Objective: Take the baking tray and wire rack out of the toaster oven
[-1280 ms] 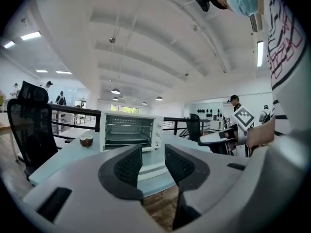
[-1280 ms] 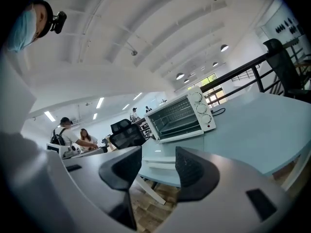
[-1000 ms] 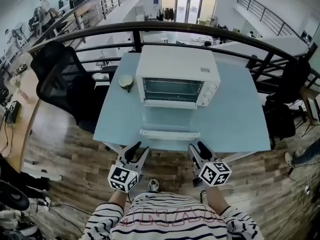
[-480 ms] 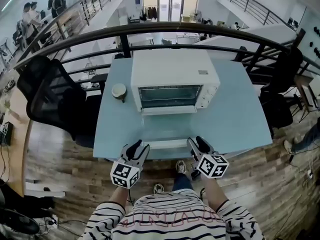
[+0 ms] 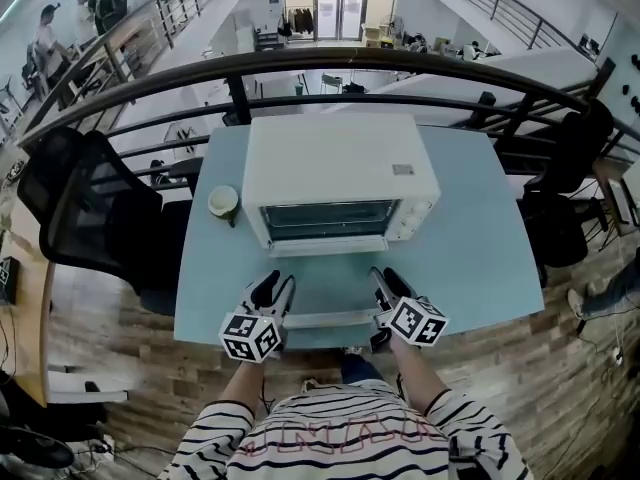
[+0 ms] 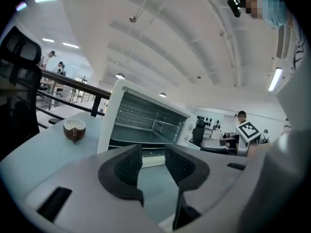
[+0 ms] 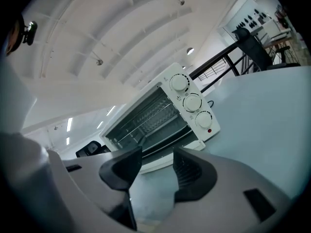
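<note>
The white toaster oven stands mid-table with its glass door folded down flat towards me. Inside, the wire rack sits above a dark baking tray. My left gripper hovers at the door's front left corner, jaws open and empty, and points at the oven cavity in the left gripper view. My right gripper is at the door's front right corner, also open with nothing between its jaws. Neither touches the oven.
A small brown cup stands on the light blue table left of the oven. Three control knobs are on the oven's right side. A dark railing runs behind the table, and a black office chair stands to its left.
Both grippers have moved forward from beyond the table's near edge to either side of the open door. The oven now looks nearer in the head view.
</note>
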`<state>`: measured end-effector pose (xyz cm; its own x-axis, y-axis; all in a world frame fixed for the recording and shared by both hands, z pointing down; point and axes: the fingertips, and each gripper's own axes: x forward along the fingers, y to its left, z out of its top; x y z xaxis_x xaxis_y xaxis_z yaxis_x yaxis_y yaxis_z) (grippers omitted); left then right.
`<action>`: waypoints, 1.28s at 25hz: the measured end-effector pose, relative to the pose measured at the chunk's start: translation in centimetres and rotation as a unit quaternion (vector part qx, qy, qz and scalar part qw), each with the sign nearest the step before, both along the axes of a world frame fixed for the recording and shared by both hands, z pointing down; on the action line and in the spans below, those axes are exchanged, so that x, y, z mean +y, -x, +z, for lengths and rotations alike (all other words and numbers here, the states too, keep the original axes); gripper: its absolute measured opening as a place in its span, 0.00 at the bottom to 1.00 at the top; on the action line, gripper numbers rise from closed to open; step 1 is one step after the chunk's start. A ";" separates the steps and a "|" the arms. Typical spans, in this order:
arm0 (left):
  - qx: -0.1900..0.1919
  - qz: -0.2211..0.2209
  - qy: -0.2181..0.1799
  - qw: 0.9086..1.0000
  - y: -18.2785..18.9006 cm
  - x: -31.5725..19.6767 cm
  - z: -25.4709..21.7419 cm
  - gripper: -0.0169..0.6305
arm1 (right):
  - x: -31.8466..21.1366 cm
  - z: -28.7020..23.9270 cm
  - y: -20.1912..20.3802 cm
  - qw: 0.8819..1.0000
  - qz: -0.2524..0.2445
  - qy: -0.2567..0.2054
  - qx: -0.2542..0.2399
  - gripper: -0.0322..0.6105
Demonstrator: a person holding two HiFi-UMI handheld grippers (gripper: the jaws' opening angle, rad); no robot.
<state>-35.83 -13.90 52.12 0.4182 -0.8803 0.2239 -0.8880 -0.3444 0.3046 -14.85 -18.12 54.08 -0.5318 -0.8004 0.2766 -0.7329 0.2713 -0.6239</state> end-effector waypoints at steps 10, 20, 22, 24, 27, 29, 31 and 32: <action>0.093 -0.072 0.062 0.991 0.0 -7.8 3.4 0.22 | -8.3 3.4 0.3 0.997 0.023 0.053 -0.060 0.36; 0.210 -0.153 0.074 0.963 1.5 -13.2 5.5 0.22 | -13.8 5.3 0.7 0.973 0.104 0.084 -0.189 0.33; 0.240 -0.175 0.067 0.953 2.2 -14.0 5.6 0.22 | -14.5 5.5 0.6 0.965 0.123 0.086 -0.214 0.34; 0.266 -0.191 0.061 0.943 2.6 -14.9 5.8 0.22 | -15.3 5.8 0.3 0.955 0.143 0.090 -0.242 0.34; 0.291 -0.218 0.061 0.929 3.1 -15.3 6.2 0.22 | -16.3 6.1 0.2 0.940 0.165 0.096 -0.281 0.34; 0.306 -0.230 0.057 0.922 3.3 -15.2 6.2 0.21 | -16.7 6.1 0.2 0.933 0.175 0.100 -0.298 0.33; 0.328 -0.236 0.053 0.913 3.3 -15.2 6.0 0.21 | -17.1 6.2 0.3 0.930 0.179 0.101 -0.304 0.33; 0.340 -0.240 0.051 0.908 3.2 -15.3 5.9 0.21 | -17.3 6.3 0.4 0.929 0.180 0.102 -0.306 0.34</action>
